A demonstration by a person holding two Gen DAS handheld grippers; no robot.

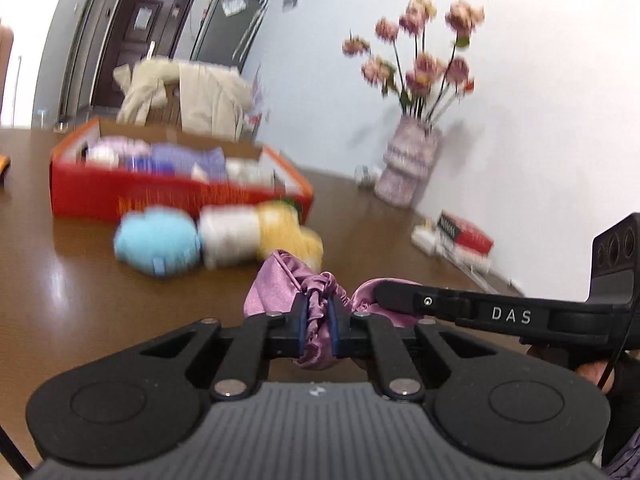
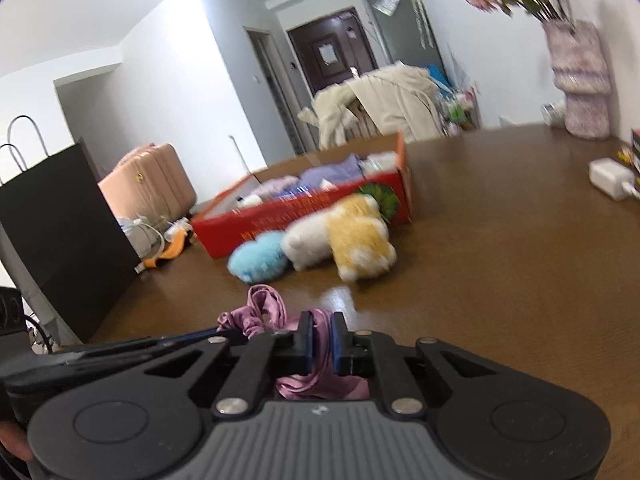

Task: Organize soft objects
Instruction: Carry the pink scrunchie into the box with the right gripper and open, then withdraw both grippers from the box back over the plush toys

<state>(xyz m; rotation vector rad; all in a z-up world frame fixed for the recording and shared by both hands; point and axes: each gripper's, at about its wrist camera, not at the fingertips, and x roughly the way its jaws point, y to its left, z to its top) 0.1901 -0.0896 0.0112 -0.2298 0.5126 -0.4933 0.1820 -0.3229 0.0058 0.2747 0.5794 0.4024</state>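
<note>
Left gripper (image 1: 319,322) pressed together on the gathered, ruffled band of a purple satin scrunchie-like cloth (image 1: 280,284), blue pads squeezing a bunched ridge of it, loose folds spilling ahead of the tips and a tuft hanging below. Right gripper (image 2: 321,338) likewise clamped on the same purple satin cloth (image 2: 266,308), a smooth flat stretch caught between its pads, more fabric drooping beneath and a crumpled loop just ahead and to the left. Held between both claws, then, above or barely over the brown table (image 1: 80,280); contact with the wood not possible to judge. Likely very light, limp and slick: satin of this kind tends to slide out of a shallow pinch, so better taken deep, on the ruffled elastic part where the gathers give bulk and bite, rather than on the smooth single layer. No fragility to fear, though a pull from both sides would stretch rather than lift. Further ahead of the left claw, a blue plush (image 1: 158,242), a white plush (image 1: 228,236) and a yellow plush (image 1: 290,228) lying side by side and touching, blurred; beyond them the red box (image 1: 180,196) already holding soft lilac and white things. Far to the right, a vase of pink flowers (image 1: 408,160) near the wall.
</note>
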